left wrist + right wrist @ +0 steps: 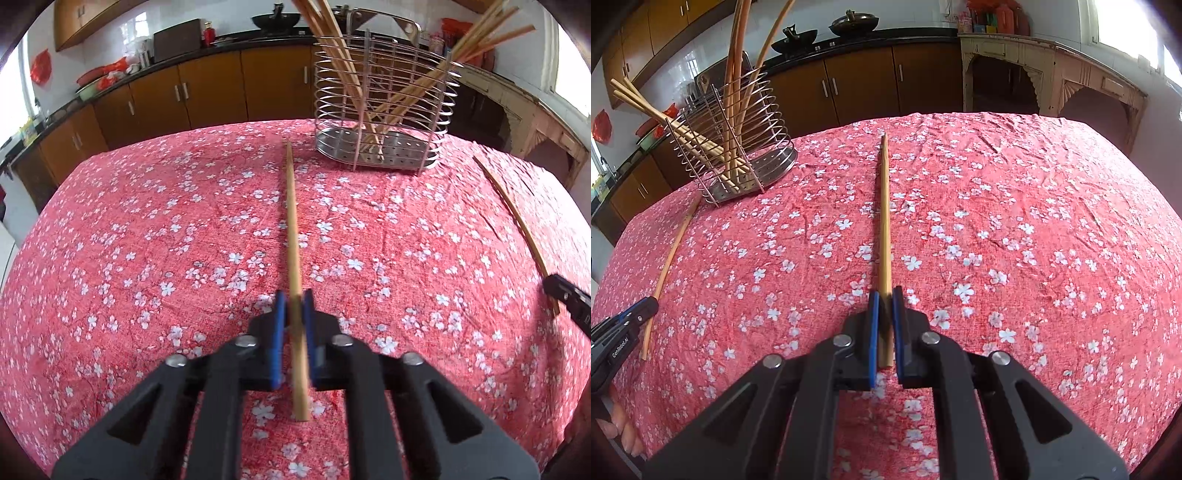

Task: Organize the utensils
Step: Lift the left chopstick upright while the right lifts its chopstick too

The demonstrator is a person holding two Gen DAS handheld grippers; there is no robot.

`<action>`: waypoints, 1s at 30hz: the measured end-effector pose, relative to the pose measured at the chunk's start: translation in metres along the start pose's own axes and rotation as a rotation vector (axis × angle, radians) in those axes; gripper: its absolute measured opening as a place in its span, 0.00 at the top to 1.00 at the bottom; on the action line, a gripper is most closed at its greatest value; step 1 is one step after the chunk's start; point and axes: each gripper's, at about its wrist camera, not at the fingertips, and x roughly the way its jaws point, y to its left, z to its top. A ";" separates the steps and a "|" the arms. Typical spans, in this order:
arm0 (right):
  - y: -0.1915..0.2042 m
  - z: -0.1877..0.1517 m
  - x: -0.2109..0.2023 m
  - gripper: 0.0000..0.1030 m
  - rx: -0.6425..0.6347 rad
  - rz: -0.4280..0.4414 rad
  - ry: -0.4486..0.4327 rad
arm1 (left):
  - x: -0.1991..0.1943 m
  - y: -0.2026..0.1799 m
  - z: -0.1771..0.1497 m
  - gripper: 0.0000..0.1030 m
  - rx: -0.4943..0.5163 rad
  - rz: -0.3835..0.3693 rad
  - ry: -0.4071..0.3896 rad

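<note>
Left wrist view: the left gripper points steeply down at the desk, its blue pads clenched on one chopstick that runs forward between them. Right wrist view: the right gripper, angled likewise, grasps a second chopstick. Two chopsticks are thus held, both out on the desk. A wire utensil holder stands at the far edge, with several chopsticks leaning in each of its two compartments.

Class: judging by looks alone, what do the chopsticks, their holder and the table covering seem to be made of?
Chopsticks: probably bamboo or wood, pale tan, matte.
Holder: metal, likely stainless steel; shiny wire rings, perforated base.
Tablecloth: woven fabric, wrinkled, printed red with white blossoms.
</note>
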 end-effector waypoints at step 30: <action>-0.005 0.048 -0.136 0.92 -0.058 0.107 -0.436 | -0.127 0.087 0.043 0.93 -0.061 -0.134 -0.367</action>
